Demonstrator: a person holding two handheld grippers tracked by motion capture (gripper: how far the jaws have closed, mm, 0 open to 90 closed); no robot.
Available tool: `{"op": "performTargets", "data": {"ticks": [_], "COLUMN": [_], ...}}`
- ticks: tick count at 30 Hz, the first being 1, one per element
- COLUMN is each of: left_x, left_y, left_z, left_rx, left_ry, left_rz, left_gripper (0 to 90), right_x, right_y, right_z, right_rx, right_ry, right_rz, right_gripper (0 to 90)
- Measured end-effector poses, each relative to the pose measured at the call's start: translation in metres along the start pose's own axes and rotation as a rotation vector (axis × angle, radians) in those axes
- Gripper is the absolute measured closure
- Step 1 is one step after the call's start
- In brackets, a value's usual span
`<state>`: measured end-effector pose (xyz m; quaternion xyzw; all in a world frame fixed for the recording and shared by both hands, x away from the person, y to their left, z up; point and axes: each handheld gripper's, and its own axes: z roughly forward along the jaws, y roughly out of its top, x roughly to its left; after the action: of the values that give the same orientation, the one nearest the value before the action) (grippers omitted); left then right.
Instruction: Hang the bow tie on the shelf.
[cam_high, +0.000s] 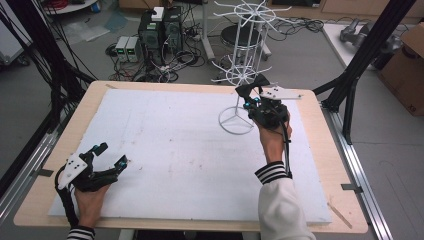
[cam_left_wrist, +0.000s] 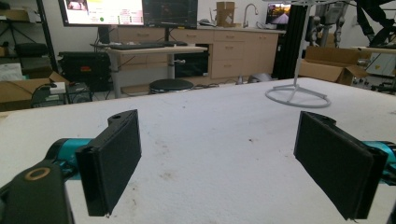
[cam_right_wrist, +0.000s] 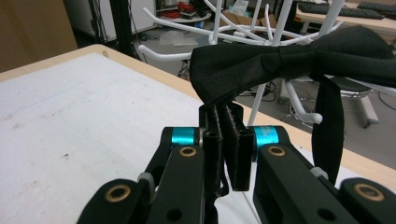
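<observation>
Two grippers: right gripper (cam_right_wrist: 223, 122) apparently pinching bow tie (cam_right_wrist: 280, 63); left gripper (cam_left_wrist: 219, 154) wide apart, empty.

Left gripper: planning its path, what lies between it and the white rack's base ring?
Nothing: bare white table cover between left gripper and base ring, per high view.

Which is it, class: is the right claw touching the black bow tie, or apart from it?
Touching. In the right gripper view, the right claw is shut on the lower edge of the bow tie, beside the white rack.
</observation>
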<state>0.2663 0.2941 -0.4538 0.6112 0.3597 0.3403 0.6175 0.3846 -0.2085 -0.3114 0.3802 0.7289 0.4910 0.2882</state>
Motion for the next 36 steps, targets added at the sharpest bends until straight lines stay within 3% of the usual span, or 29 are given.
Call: {"op": "performTargets", "data": {"ticks": [8,13,17,22,29,36], "left_x": [0.0,0.0,0.001,0.003,0.002,0.0], "left_y": [0.0,0.0,0.0,0.0,0.0,0.0], "left_z": [0.0,0.0,0.0,0.001,0.0,0.001], "left_rx": [0.0,-0.001,0.003,0.009,0.006,0.012], "left_ry": [0.0,-0.001,0.001,-0.001,0.001,0.004], "left_rz": [-0.001,-0.004,-0.009,-0.03,-0.019,-0.003], "left_gripper": [15.2,15.3,15.3,15.3,15.3,15.3], "right_x": [-0.001,0.001,0.003,0.006,0.007,0.015], "right_y": [-0.001,-0.001,-0.003,-0.01,-0.024,-0.063], "right_z": [-0.001,0.0,0.0,-0.009,-0.034,-0.06], "right_rx": [0.014,0.015,0.059,0.073,0.018,-0.035], "right_ry": [0.005,-0.018,-0.01,0.005,0.053,0.079], "right_rz": [0.0,0.008,0.026,0.065,0.073,0.048], "right_gripper": [79.1,39.0,20.4,11.9,11.8,11.4]}}
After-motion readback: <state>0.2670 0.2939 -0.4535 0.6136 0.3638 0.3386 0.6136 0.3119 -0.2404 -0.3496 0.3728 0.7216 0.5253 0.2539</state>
